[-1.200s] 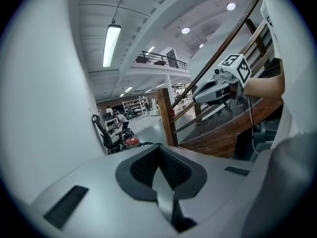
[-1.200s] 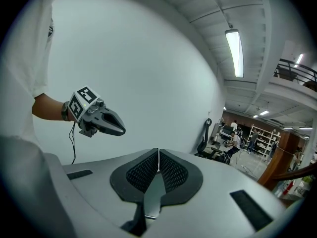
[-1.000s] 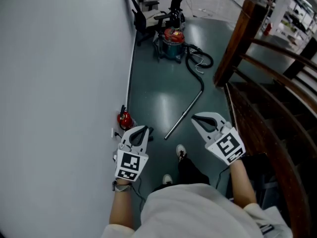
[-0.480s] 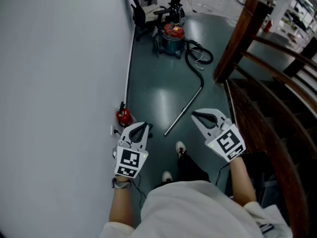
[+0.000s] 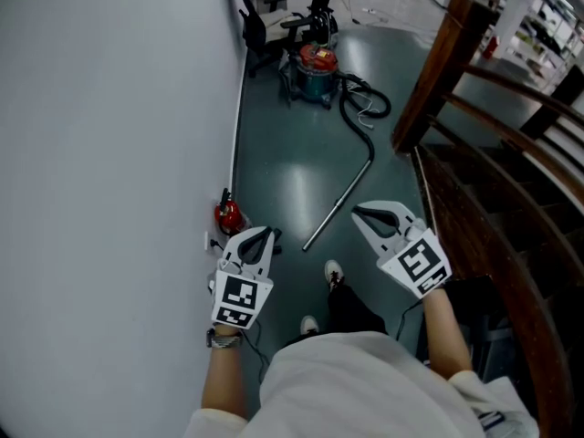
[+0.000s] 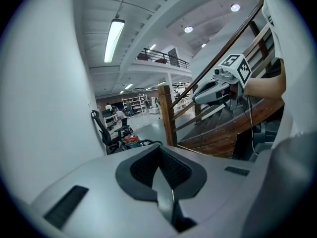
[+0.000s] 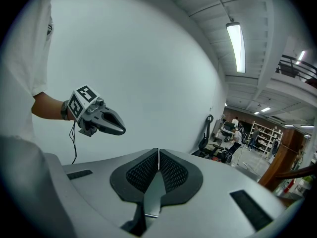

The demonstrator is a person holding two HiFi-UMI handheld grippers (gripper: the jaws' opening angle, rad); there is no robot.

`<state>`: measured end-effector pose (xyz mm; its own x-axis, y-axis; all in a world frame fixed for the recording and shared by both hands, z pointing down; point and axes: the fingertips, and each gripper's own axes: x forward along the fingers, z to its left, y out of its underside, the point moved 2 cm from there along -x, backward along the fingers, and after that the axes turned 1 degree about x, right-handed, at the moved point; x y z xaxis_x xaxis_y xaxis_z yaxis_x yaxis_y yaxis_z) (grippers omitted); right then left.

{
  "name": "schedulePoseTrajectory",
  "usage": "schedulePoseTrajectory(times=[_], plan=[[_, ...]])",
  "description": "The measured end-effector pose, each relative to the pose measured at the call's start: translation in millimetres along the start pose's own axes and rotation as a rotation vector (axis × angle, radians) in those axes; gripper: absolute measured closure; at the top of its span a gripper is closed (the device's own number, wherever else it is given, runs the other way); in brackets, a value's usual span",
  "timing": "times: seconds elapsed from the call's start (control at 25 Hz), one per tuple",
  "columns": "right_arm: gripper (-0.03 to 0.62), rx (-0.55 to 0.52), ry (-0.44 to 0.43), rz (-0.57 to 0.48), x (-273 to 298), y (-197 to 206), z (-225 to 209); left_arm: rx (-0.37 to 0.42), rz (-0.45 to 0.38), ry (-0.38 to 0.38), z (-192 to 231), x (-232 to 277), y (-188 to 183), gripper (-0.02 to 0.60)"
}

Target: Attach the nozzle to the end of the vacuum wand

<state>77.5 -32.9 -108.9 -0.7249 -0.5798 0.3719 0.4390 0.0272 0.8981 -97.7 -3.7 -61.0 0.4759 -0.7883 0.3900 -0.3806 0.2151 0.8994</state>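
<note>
The vacuum wand [image 5: 338, 204], a bare metal tube, lies on the dark green floor and runs diagonally toward me. Its far end joins a black hose [image 5: 358, 109] that leads to the red-topped vacuum canister [image 5: 314, 69]; the canister [image 6: 131, 140] also shows small in the left gripper view. My left gripper [image 5: 267, 234] is shut and empty, held in the air left of the wand's near end. My right gripper [image 5: 358, 213] is also shut and empty, just right of the wand. Each gripper shows in the other's view, the right gripper [image 6: 195, 99] and the left gripper [image 7: 121, 129]. No nozzle shows in any view.
A white wall [image 5: 109, 153] runs along the left. A wooden stair rail [image 5: 474, 153] and steps fill the right. A red extinguisher [image 5: 228, 215] stands at the wall's foot. Office chairs [image 5: 254, 27] stand beyond the canister. My shoes [image 5: 333, 277] are near the wand's end.
</note>
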Motion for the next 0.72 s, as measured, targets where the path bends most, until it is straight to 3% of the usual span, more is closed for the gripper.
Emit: schedulePoseTrajectory(times=[0.72], plan=[[0.565,-0.001,-0.018,-0.003,-3.9,3.8,1.1,0.007,0.019,-0.003,-4.9,0.3,-0.5,0.581]])
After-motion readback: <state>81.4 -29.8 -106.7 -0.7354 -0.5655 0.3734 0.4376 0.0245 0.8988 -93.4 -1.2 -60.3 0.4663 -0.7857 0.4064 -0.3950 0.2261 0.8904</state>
